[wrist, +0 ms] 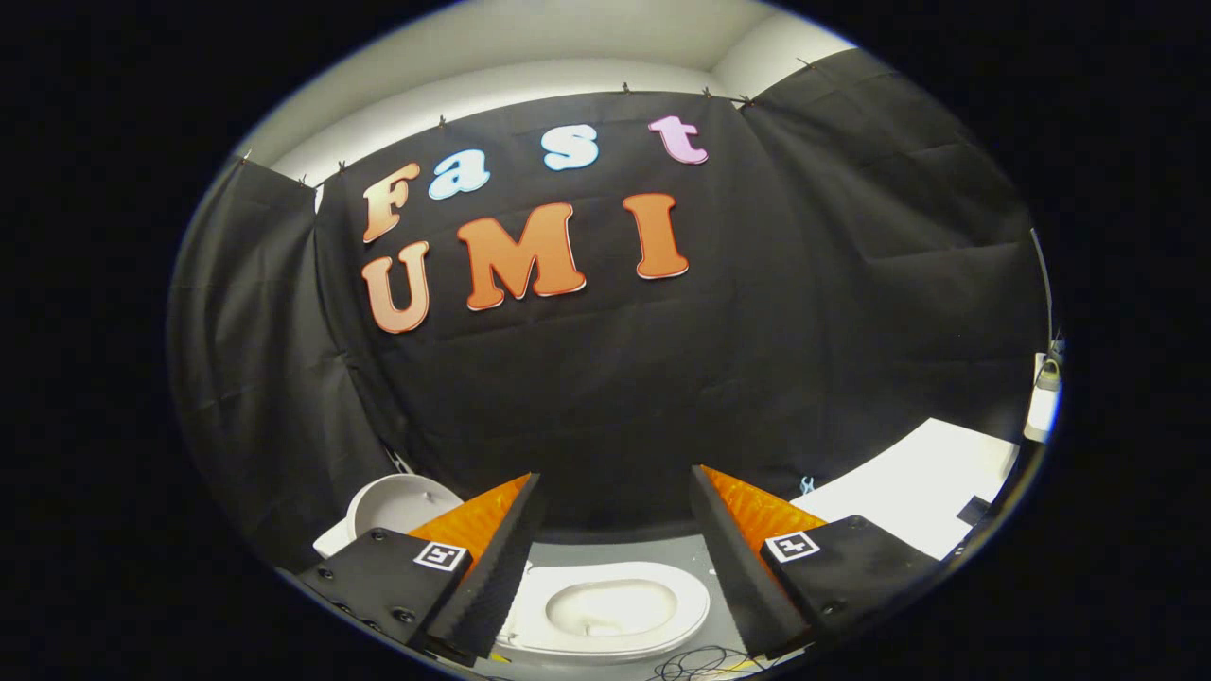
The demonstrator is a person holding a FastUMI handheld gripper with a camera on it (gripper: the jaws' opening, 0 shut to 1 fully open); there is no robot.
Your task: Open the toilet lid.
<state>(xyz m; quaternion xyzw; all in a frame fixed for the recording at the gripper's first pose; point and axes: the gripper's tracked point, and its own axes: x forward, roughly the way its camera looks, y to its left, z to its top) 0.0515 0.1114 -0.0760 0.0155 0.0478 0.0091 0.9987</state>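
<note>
Between the two spread fingers of the gripper (615,530), low in the middle of the frame, sits one small white toilet (605,610) with its bowl exposed and the seat ring showing all round. Both fingers stand well apart and hold nothing; the toilet lies below and beyond their tips, untouched. At the lower left, just behind the left finger, a white round lid (397,503) stands tilted up; the finger hides its lower part, so I cannot tell how it joins the toilet. Under the toilet runs a grey floor (615,549). At the lower right a single white board (922,482) lies flat, its near corner cut off by the right finger. A tangle of thin wires (695,667) shows at the bottom, too small to count. Black cloth (757,359) fills the upper frame, with one pale, indistinct object (1044,402) at the far right.
</note>
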